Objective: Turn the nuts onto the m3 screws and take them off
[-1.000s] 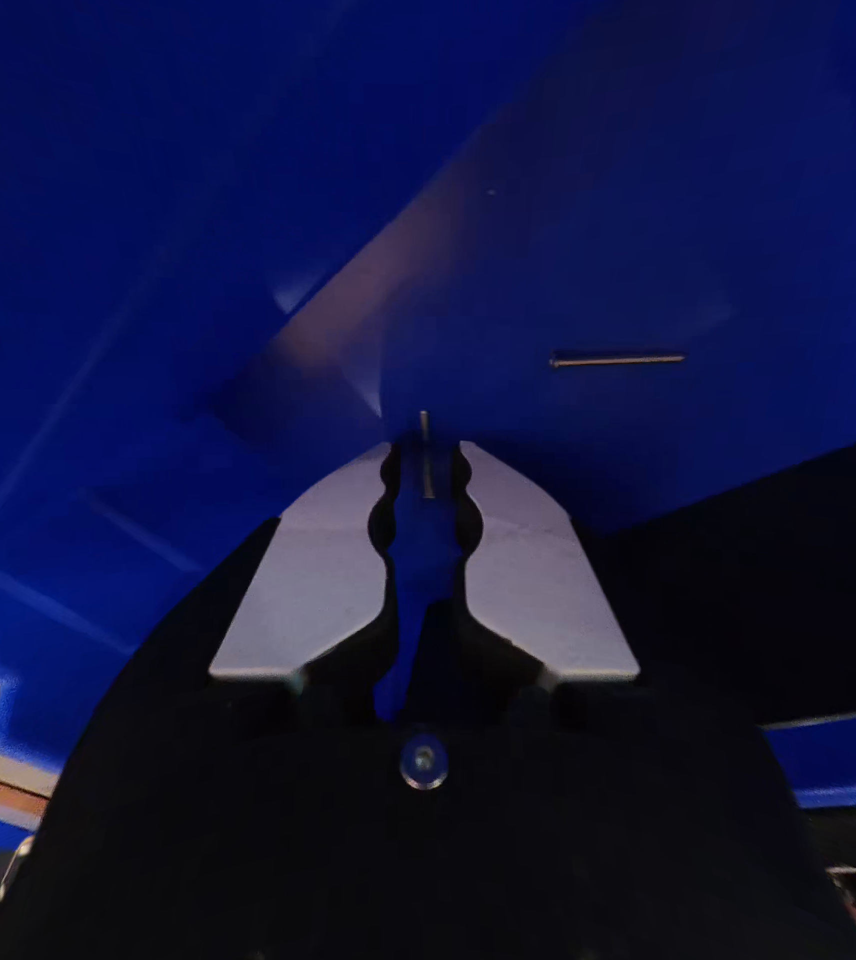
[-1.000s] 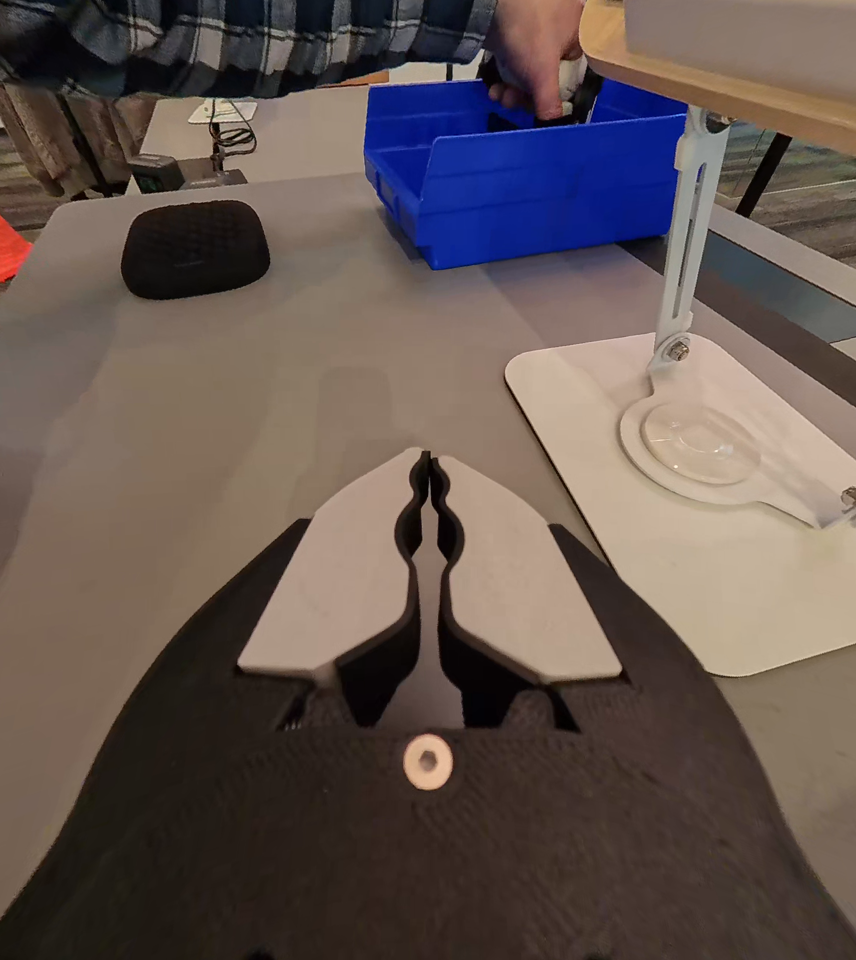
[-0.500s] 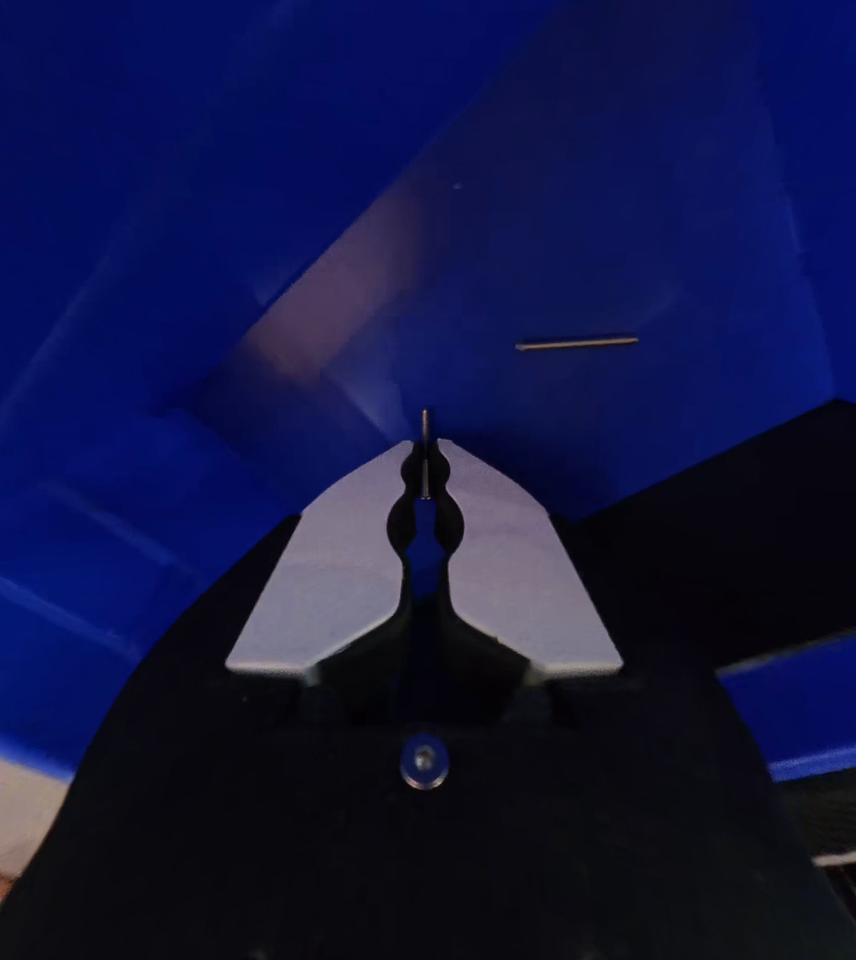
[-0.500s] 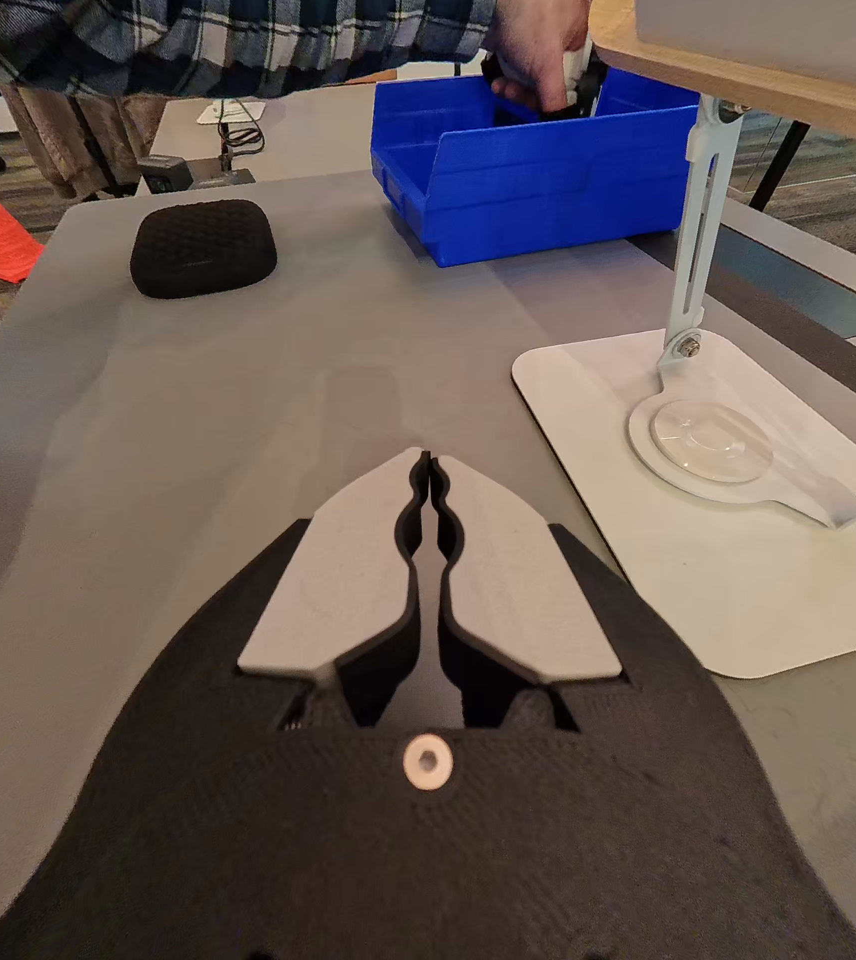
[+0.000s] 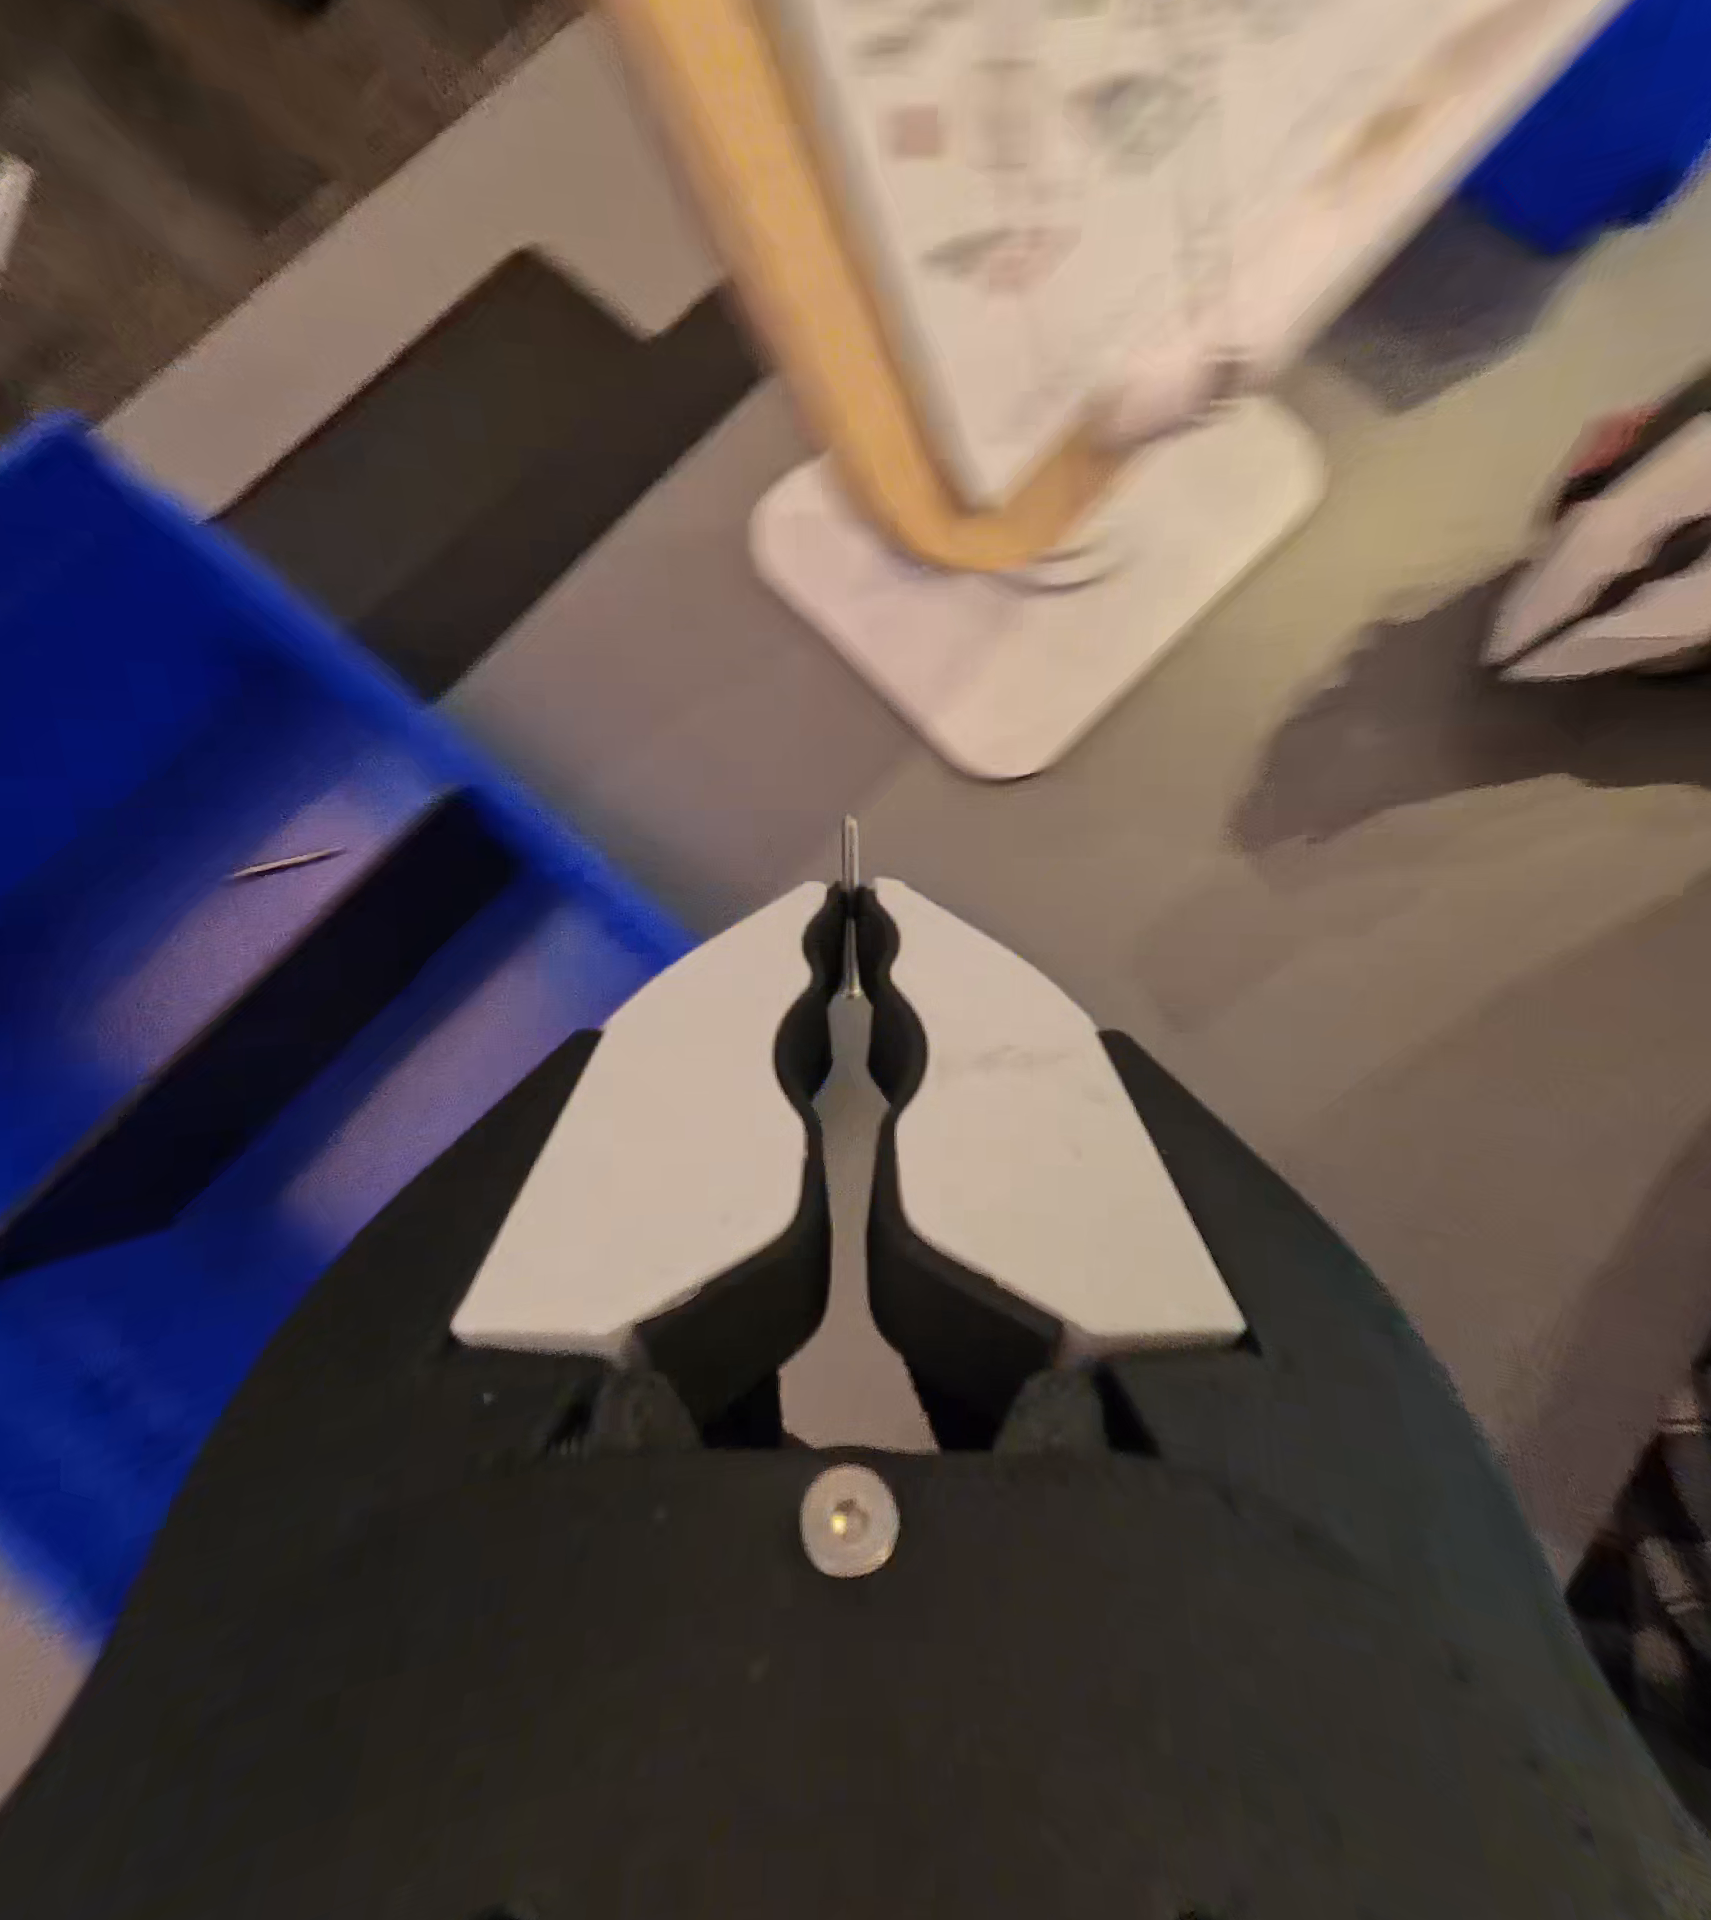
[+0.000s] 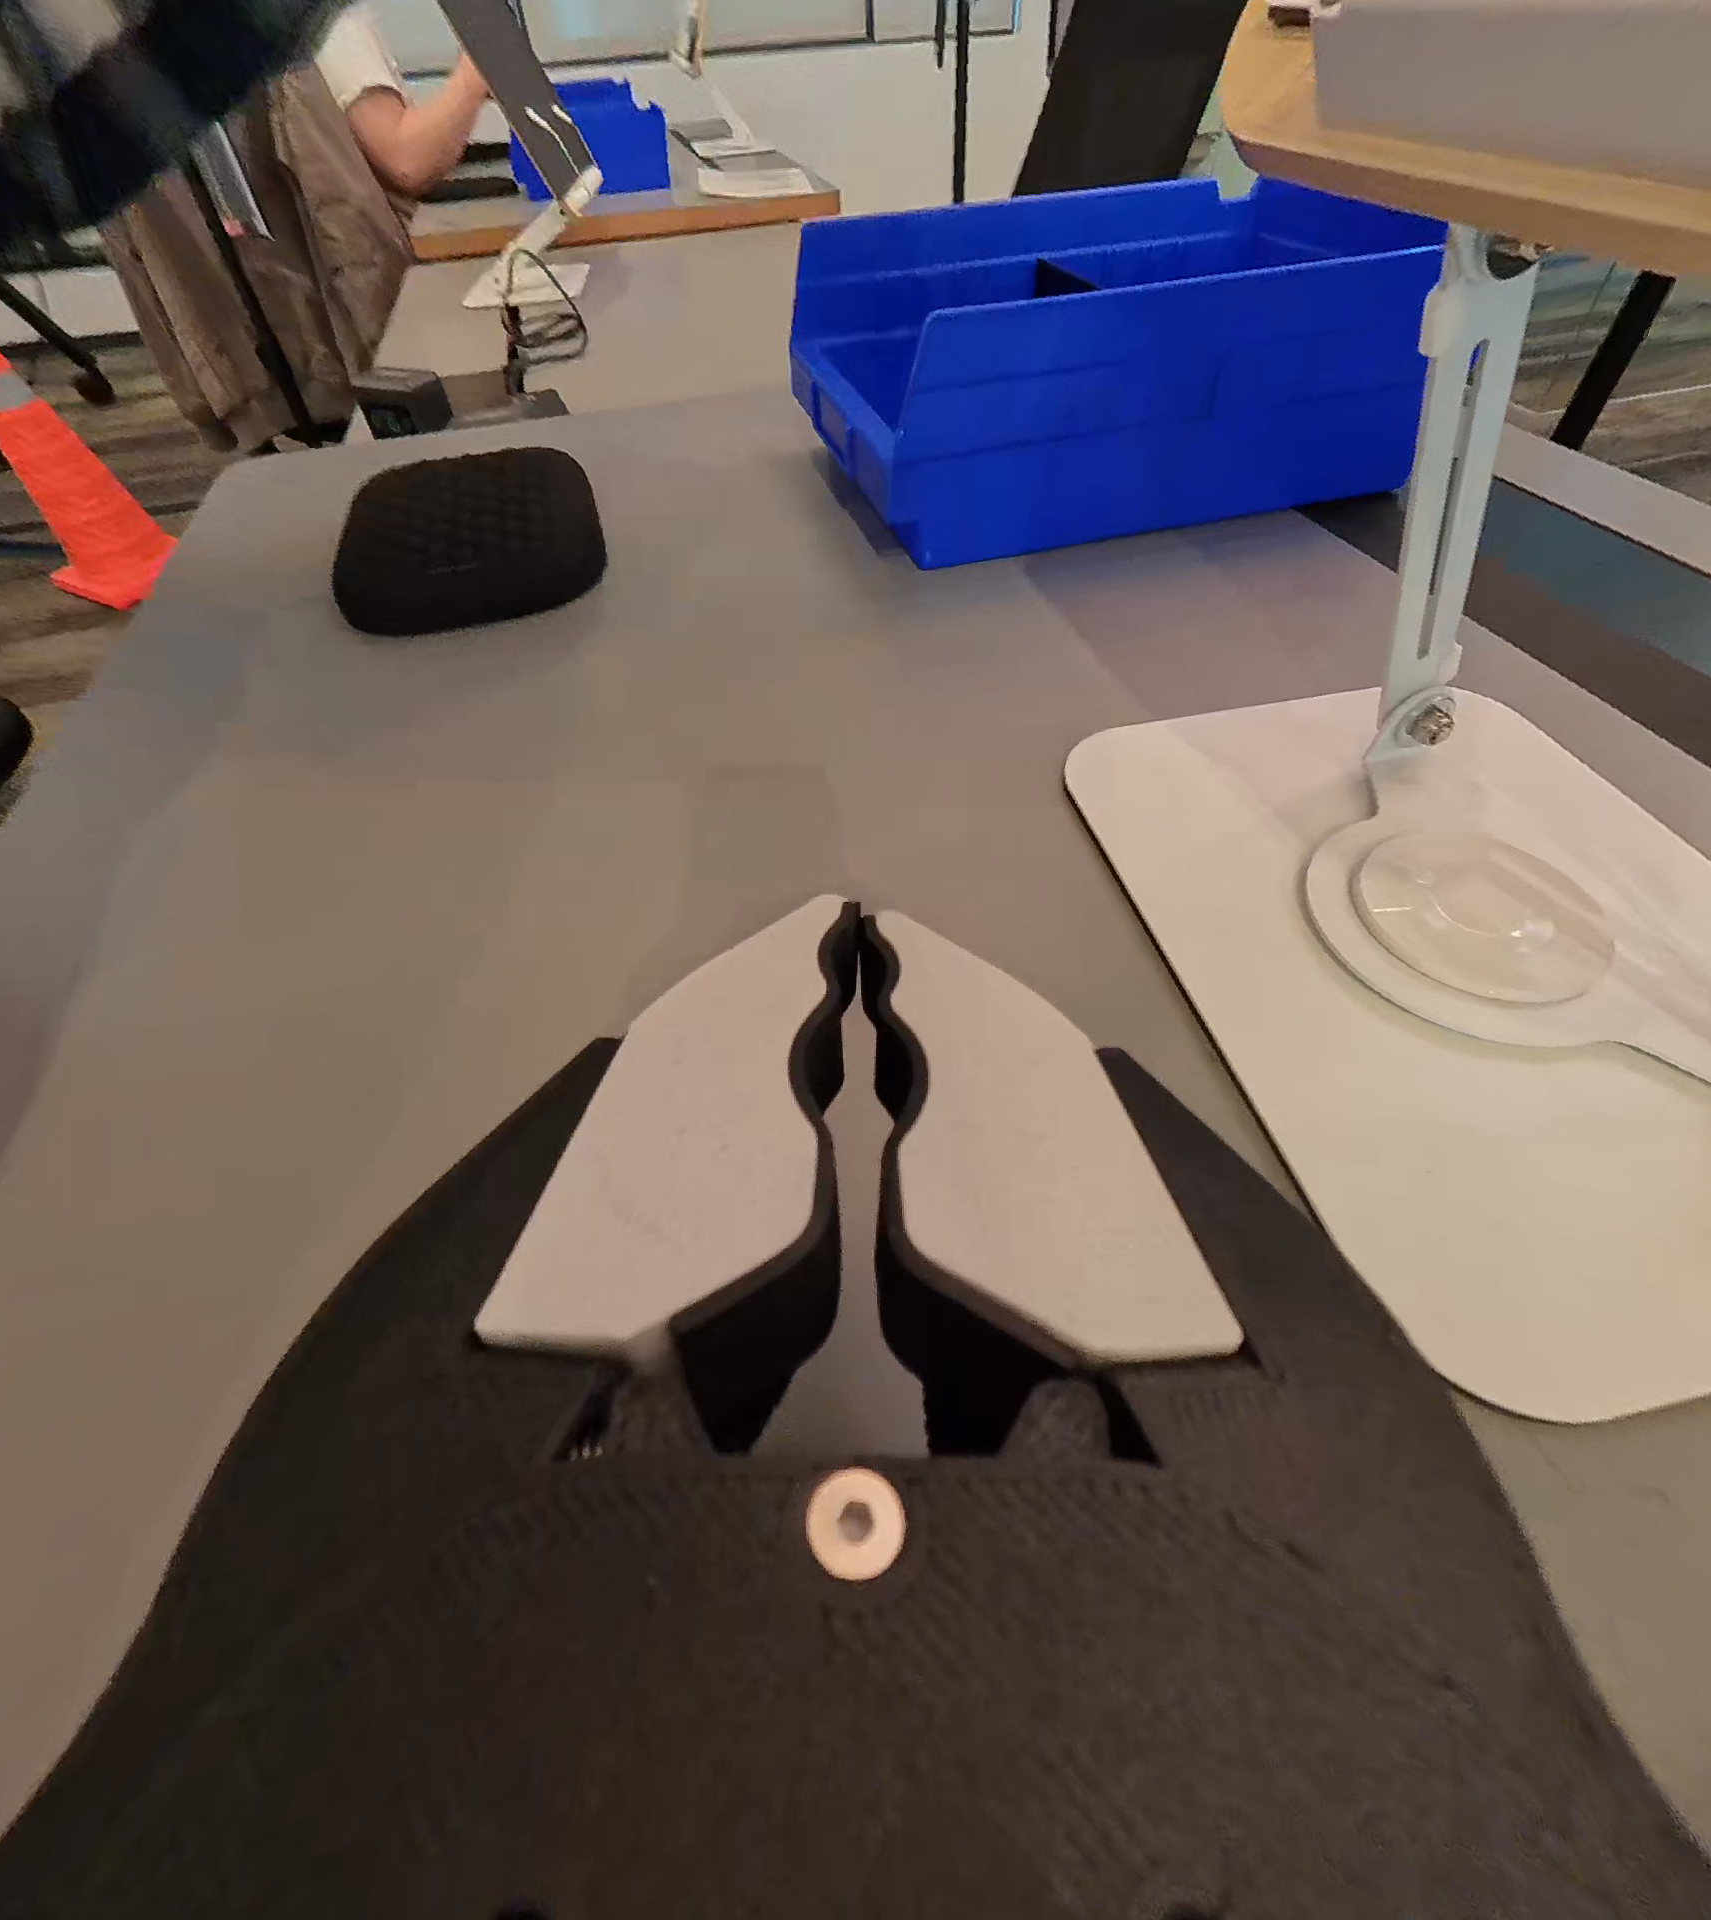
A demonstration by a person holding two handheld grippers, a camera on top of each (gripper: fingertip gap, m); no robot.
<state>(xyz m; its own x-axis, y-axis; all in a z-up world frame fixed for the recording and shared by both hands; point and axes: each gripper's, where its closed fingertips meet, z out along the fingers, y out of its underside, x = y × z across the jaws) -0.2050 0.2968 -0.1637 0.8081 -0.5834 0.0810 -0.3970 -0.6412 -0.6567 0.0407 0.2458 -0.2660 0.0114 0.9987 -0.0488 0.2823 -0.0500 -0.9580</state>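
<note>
My left gripper (image 5: 849, 891) is shut on a thin metal pin (image 5: 848, 852). The pin stands between the pads and its tip sticks out past the fingertips. The gripper hangs above the grey table (image 5: 1038, 935), just right of the blue bin (image 5: 103, 727). A second thin pin (image 5: 285, 864) lies on the bin's floor. My right gripper (image 6: 853, 914) is shut, nothing between its pads, and is low over the grey table (image 6: 518, 831). It also shows blurred at the right of the left wrist view (image 5: 1651, 582). The blue bin (image 6: 1121, 395) stands far ahead of it.
A white stand base (image 6: 1453, 1039) with a tilted arm and a wooden board (image 6: 1516, 177) is at the right. A black pad (image 6: 469, 538) lies on the table at the far left. An orange cone (image 6: 61, 468) stands on the floor. A person stands at a far table.
My left gripper closed on the pin inside the blue bin, then lifted it out and swung over the table. The right gripper stayed shut and hardly moved.
</note>
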